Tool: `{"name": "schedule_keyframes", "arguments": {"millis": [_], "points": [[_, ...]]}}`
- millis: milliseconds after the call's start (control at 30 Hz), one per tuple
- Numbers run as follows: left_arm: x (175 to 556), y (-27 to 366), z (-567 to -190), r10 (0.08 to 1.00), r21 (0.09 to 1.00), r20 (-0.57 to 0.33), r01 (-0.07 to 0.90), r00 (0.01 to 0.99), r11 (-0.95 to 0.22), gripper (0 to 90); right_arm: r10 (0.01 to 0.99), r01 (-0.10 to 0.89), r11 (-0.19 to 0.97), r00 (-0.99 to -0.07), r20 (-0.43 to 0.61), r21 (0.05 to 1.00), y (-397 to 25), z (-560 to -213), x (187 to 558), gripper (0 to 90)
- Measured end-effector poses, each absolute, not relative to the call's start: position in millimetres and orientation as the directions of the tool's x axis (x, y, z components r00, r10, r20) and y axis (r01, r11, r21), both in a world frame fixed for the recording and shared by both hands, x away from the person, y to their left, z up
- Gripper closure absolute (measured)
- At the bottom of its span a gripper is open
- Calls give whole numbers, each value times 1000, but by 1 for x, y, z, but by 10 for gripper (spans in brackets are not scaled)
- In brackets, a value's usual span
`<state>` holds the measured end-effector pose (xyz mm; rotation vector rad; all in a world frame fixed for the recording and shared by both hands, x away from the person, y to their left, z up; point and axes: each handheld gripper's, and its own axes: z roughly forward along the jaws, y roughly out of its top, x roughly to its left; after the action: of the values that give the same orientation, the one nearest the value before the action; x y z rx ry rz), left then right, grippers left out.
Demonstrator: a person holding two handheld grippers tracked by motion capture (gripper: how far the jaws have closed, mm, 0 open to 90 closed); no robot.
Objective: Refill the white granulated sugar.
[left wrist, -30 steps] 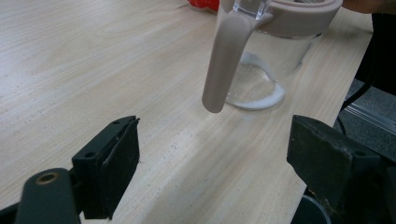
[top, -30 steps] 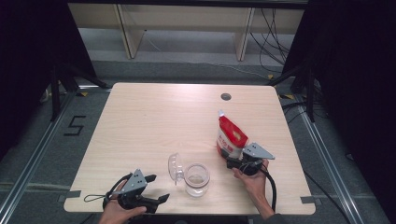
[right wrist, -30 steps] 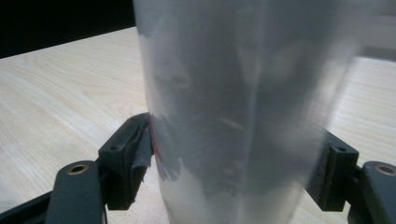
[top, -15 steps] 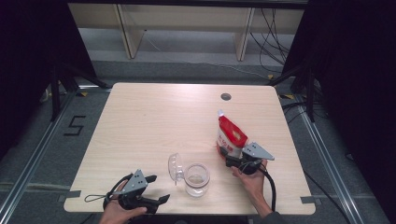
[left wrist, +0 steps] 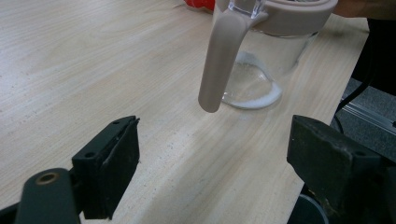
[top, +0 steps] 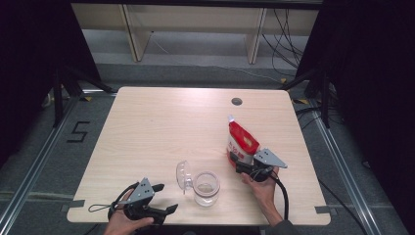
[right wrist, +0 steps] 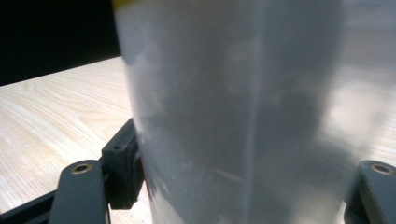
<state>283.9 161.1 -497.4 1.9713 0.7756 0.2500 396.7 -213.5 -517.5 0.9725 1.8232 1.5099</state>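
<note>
The right gripper (top: 236, 161) clamps the lower part of a red stand-up pouch (top: 241, 141), its jaws closed against the pouch's sides; the pouch stands upright on the tabletop (top: 161, 127) toward the right edge, spout at the top. In the right gripper view the pouch's pale back (right wrist: 243, 107) sits between the jaws. A clear glass jar (top: 206, 188) stands near the front edge, its hinged lid (top: 182, 175) swung open to its left. The left gripper (top: 164, 199) rests at the front-left corner, jaws wide apart and holding nothing, pointed at the jar (left wrist: 261, 70).
</note>
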Motion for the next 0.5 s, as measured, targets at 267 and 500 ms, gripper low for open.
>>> {"name": "schedule_keyframes", "arguments": {"millis": [267, 500], "points": [[284, 162, -497, 616, 847, -136, 414, 776, -334, 168, 812, 146, 92, -584, 10, 985, -213, -518, 401, 304], [283, 160, -498, 614, 846, -148, 421, 775, -328, 168, 819, 182, 68, -572, 49, 981, -210, -518, 397, 348]]}}
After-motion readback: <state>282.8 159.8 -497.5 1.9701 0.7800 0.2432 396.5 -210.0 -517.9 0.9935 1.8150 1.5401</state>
